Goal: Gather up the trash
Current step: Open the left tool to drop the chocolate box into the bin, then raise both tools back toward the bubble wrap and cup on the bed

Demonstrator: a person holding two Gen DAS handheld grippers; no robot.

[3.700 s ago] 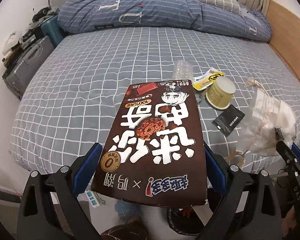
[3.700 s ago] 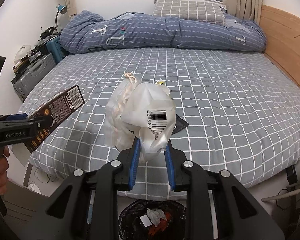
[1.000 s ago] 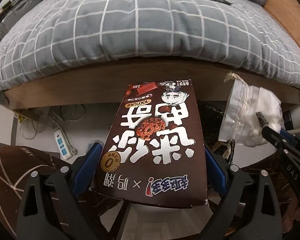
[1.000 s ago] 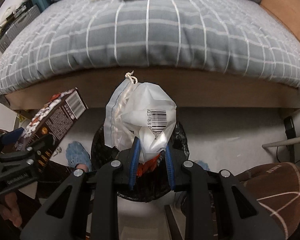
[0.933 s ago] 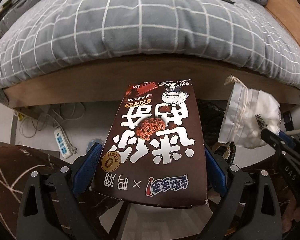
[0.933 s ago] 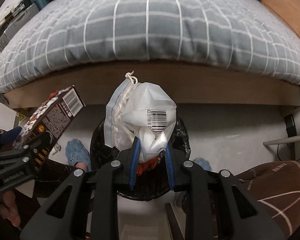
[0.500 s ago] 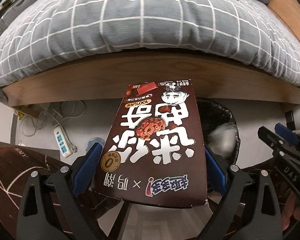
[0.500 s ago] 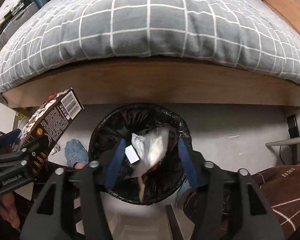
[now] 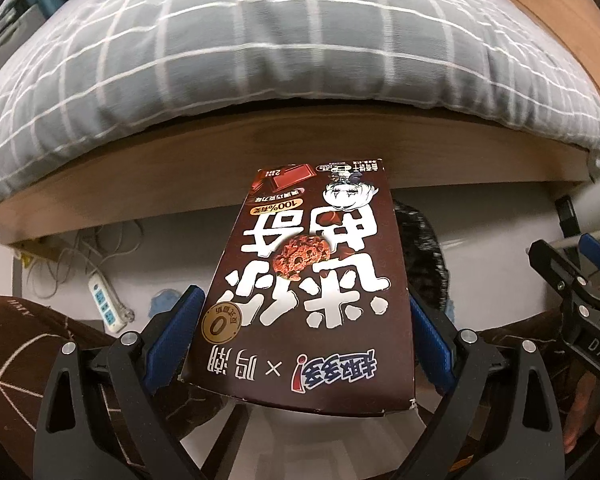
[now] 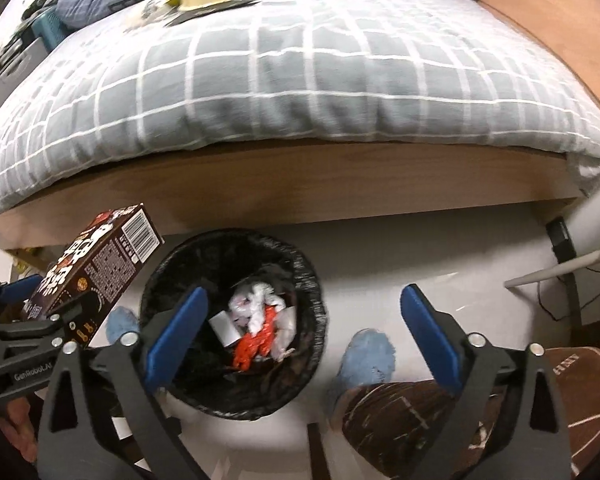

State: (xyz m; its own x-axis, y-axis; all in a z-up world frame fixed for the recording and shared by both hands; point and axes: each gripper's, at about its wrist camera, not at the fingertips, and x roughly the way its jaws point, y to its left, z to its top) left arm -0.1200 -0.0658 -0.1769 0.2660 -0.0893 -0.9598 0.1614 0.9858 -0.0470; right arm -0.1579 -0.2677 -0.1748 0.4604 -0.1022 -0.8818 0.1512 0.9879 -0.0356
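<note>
Bin (image 10: 236, 400) before bed (image 10: 300, 80) (trash (image 10: 256, 320) inside)

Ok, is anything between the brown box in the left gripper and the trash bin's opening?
Nothing visible blocks it. The brown box sits clamped in the left gripper, just left of the bin. The bin's mouth is uncovered, and the right gripper, jaws opening and empty, hangs over it.

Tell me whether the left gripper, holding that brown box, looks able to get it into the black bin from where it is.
Probably yes. The left gripper grips the brown box beside the black bin, whose mouth is uncovered, and the right gripper, its jaws opening and empty, hangs over it and may need to move aside.
</note>
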